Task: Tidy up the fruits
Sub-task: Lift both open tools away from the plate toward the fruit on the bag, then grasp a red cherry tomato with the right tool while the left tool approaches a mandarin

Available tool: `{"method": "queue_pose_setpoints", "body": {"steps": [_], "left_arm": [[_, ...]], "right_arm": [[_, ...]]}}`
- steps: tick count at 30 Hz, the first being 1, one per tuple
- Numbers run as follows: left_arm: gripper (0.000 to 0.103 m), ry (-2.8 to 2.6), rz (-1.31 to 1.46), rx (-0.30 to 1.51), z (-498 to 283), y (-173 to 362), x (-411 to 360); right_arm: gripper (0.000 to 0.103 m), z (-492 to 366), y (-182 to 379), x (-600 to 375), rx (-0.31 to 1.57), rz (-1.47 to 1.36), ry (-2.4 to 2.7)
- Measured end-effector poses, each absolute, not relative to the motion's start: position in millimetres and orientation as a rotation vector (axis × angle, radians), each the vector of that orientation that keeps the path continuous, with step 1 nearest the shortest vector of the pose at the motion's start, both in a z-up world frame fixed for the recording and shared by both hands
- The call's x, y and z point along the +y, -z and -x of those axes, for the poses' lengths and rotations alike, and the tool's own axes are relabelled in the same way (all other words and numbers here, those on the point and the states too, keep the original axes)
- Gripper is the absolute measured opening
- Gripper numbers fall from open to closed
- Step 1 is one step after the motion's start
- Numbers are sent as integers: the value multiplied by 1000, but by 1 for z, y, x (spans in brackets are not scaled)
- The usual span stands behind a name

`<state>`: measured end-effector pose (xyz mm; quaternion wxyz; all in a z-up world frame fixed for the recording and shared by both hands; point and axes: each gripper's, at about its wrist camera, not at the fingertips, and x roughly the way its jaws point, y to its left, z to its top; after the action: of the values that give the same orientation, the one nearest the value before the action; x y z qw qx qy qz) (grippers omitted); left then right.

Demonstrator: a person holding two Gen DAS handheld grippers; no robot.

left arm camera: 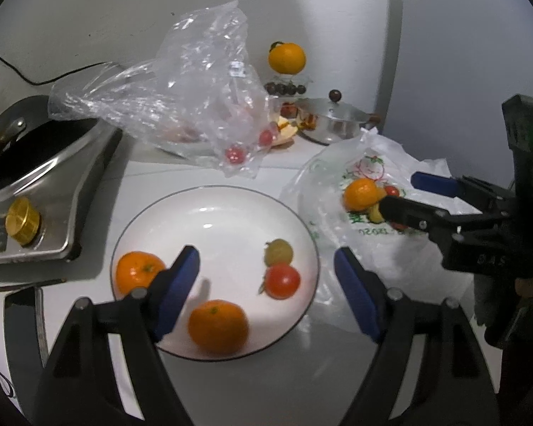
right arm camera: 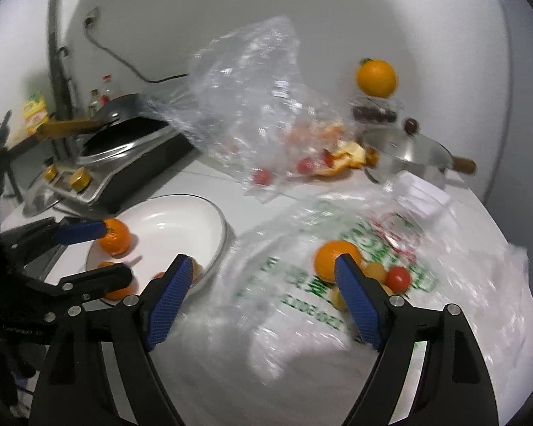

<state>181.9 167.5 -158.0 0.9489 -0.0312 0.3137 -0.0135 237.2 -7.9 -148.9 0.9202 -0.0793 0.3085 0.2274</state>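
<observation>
- The left gripper [left arm camera: 266, 284] hangs over the white plate [left arm camera: 231, 209] with its blue pads well apart and nothing between them; the right gripper [right arm camera: 263, 294] also stands wide and empty, low over the printed plastic bag [right arm camera: 302, 284], its right pad just in front of the fruit lying there.
- On the plate: two mandarins, one at the left rim [left arm camera: 138, 271] and one at the near edge [left arm camera: 218, 326], plus a red cherry tomato [left arm camera: 282, 280] touching a yellowish-green one [left arm camera: 279, 252]; the middle of the plate is bare.
- On the printed bag: a further mandarin [right arm camera: 332, 259] with a red tomato [right arm camera: 398, 278] and small yellow fruits [right arm camera: 375, 270] huddled against it (the next to go over, I judge).
- Handling: the mandarin looks light, round and loose-skinned; best pinched across its widest part, gently, since it would roll off a slack grip; the tomatoes look thin-skinned and slick, easily burst, so a soft pinch through the middle.
- The film beneath is crinkly and slippery and could be caught up with the fruit.
- Further back: a clear crumpled bag [left arm camera: 202, 81] holding a few red tomatoes, peel scraps beside it; a lidded steel pot [left arm camera: 332, 120]; a large orange [left arm camera: 287, 57] on a glass stand; the cooker with its pan [left arm camera: 35, 163] at left.
</observation>
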Motion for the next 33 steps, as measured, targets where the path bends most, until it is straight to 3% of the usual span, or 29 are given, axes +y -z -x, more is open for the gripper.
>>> {"method": "queue_pose_setpoints", "body": {"steps": [10, 13, 18, 21, 33], "left_arm": [[79, 20, 30, 636, -191, 155, 140], [79, 31, 37, 641, -197, 155, 132], [79, 43, 30, 658, -203, 157, 118], [79, 52, 24, 662, -206, 157, 110], [79, 63, 16, 669, -217, 158, 95]], "right_arm": [[83, -242, 151, -42, 653, 121, -412], [72, -244, 153, -52, 672, 114, -403], [67, -245, 159, -66, 693, 109, -390], [57, -245, 163, -72, 702, 123, -384], [46, -255, 180, -76, 757, 154, -401]]}}
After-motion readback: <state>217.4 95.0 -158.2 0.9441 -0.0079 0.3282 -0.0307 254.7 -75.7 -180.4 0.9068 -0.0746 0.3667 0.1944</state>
